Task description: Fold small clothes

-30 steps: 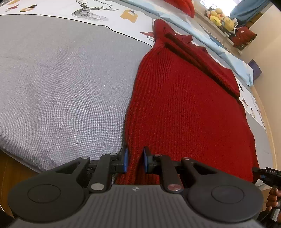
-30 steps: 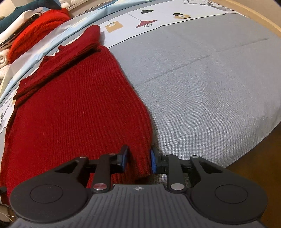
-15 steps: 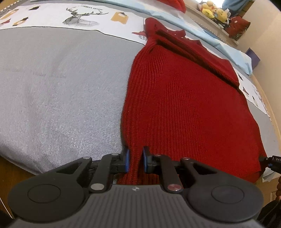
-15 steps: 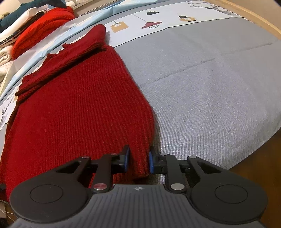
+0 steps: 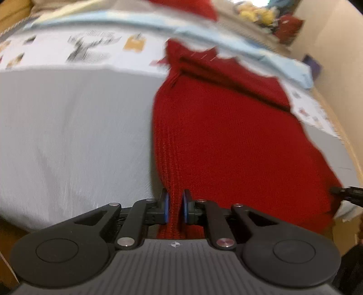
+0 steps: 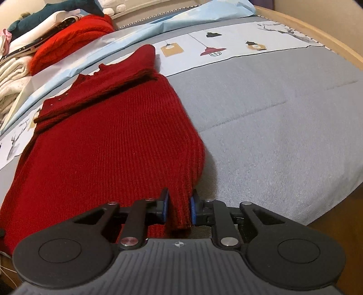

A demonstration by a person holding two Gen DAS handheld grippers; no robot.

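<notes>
Pinching the near hem of a dark red knitted sweater [image 5: 222,140], the left tongs [image 5: 174,208] sit at the bottom centre of the left wrist view, their blue pads [image 5: 166,207] pressed against a ribbed fold of the knit at its left corner; the jaws have just been closing, with the fabric between them. That view is blurred. The sweater lies lengthwise on a grey bed cover [image 5: 74,136], running from the tongs toward the upper middle of the frame, where its sleeves are folded across the body. At the right edge of this view the tip of the other tool touches the sweater's far hem corner. In the right wrist view the right tongs [image 6: 178,210], low in the centre, grip the hem's right corner, a bunched strip of knit caught between their blue pads [image 6: 192,210]. Here the sweater fills the left and middle of the frame, and bare grey cover spreads to the right. Beyond it runs a white band printed with lamps and a deer [image 6: 226,47], then a pale blue sheet [image 6: 181,18]. In the upper left corner sits a pile of folded clothes [image 6: 45,40], a bright red knit on top beside white and dark teal pieces.
</notes>
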